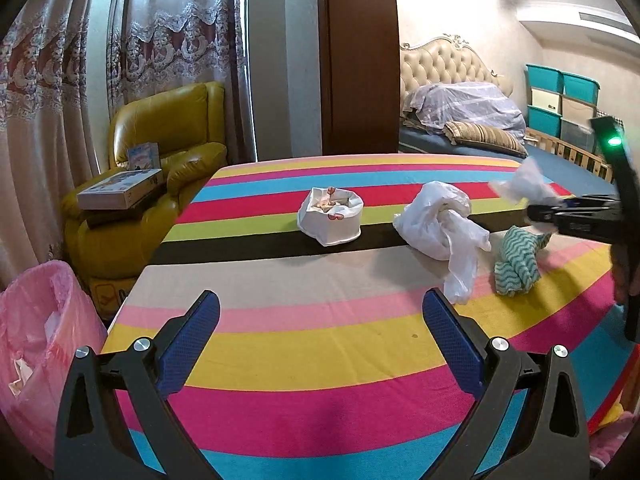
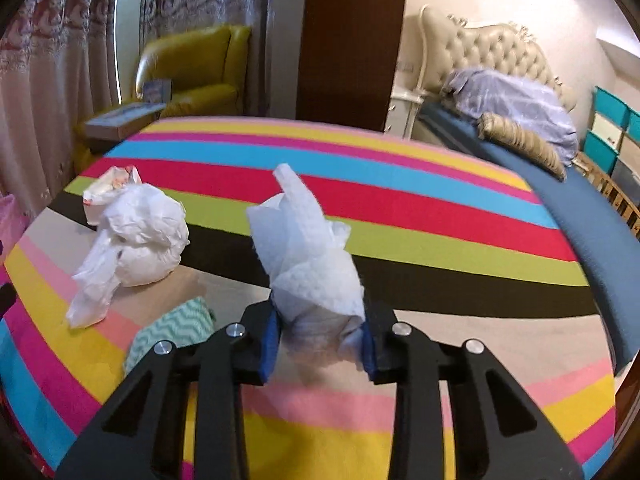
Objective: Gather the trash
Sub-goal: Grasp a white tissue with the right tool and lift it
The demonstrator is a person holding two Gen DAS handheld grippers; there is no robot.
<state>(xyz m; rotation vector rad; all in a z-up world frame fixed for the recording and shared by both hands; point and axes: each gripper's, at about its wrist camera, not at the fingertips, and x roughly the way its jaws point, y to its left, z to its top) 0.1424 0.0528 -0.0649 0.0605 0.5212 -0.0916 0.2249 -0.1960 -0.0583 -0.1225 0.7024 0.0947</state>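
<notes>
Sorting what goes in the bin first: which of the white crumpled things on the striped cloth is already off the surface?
The paper towel, clamped in the right tongs. The plastic bag and the small paper bag lie on the cloth.

L gripper open over striped cloth; R gripper clamps tissue near plastic bag.

A bedroom in a home is shown: a bed with a padded headboard, lace curtains and a yellow armchair are seen.
</notes>
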